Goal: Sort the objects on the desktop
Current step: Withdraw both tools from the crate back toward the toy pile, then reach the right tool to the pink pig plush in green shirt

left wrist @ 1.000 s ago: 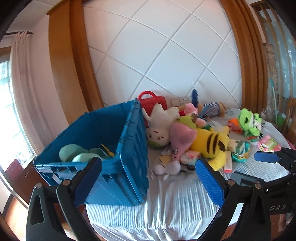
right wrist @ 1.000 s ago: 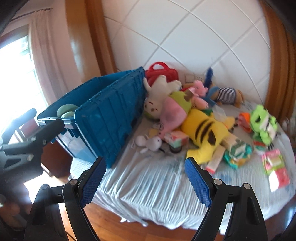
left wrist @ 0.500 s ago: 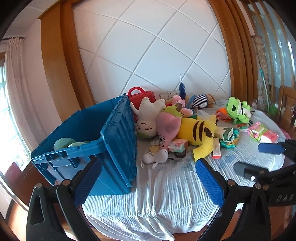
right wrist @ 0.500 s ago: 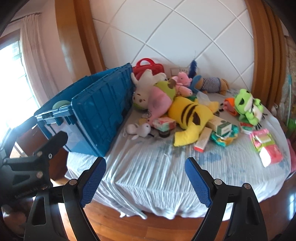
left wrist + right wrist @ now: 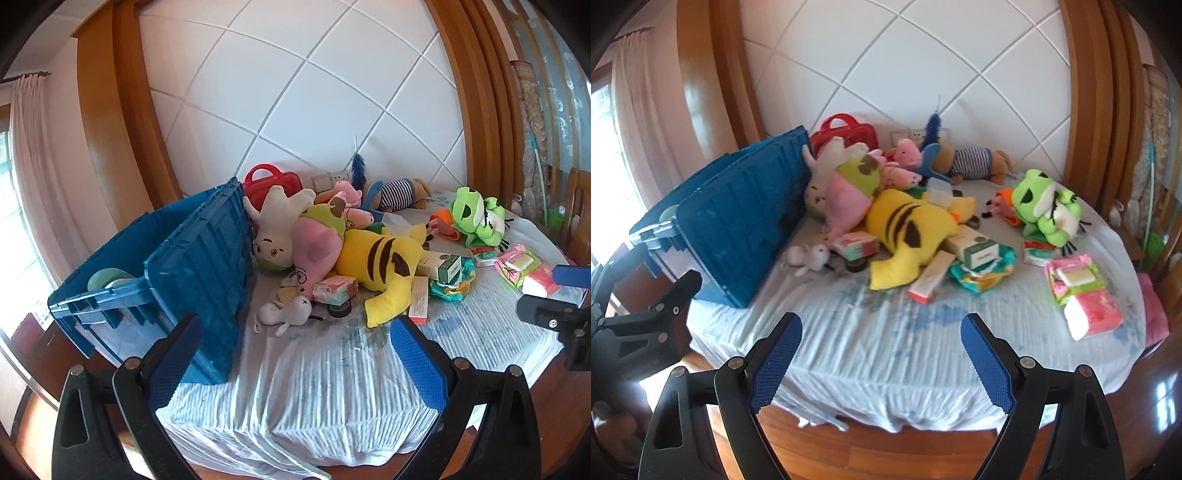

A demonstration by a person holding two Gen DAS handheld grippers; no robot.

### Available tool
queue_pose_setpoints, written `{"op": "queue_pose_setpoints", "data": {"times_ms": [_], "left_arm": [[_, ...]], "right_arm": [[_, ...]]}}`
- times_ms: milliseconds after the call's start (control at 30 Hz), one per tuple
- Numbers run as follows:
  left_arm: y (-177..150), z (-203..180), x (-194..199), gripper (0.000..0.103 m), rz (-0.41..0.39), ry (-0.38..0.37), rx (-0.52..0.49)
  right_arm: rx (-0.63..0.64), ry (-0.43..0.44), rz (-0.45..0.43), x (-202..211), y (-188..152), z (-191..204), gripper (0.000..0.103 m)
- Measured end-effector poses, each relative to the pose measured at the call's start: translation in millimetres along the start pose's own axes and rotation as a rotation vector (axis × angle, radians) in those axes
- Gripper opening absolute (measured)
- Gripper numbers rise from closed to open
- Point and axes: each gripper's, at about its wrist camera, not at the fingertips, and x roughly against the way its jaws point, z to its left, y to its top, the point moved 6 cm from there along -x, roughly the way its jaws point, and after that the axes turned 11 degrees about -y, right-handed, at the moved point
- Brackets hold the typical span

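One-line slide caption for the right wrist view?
Open right tongs hover before a cloth-covered table with a blue plastic crate and yellow striped plush.

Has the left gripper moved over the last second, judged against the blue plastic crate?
Yes. The left gripper has pulled back from the table: the blue plastic crate now looks smaller and farther off, and more striped tablecloth shows.

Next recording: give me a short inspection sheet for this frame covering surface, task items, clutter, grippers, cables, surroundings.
Surface: table under a wrinkled striped cloth.
Task items: blue crate at left, tilted; yellow plush, green frog plush, small white plush, boxes and packets piled beside it.
Clutter: red case behind the pile.
Grippers: left gripper and right gripper open, empty, short of the table.
Cables: nothing seen.
Surroundings: panelled wall, wood trim, curtain.
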Motion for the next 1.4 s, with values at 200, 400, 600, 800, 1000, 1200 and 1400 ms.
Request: {"op": "queue_pose_setpoints", "data": {"times_ms": [200,400,600,800,1000,1200,1400], "left_arm": [[-10,-13,-23,0.103,0.023,0.007,0.024],[-27,-7,-50,0.103,0.08,0.012,0.038],[-33,16,-74,0.103,0.104,0.009,0.053],[-23,41,-100,0.103,0.116,0.005,0.023],[-13,59,-120,0.103,0.115,-0.006,0.0],[4,65,-146,0.103,0.107,-0.007,-0.014],[13,73,-184,0.103,0.124,0.029,0.028]], "right_arm": [[-0.006,-0.023,0.032,-21,-5,-35,0.089],[-0.022,-0.052,0.073,-41,-14,-53,0.089],[-0.047,-0.082,0.095,-54,-16,-61,0.089],[-0.083,-0.099,0.094,-73,2,-53,0.089],[-0.099,-0.058,0.083,-99,23,-23,0.089],[-0.068,-0.031,0.06,-119,51,-2,0.089],[-0.029,-0.02,0.041,-156,96,-1,0.089]]}}
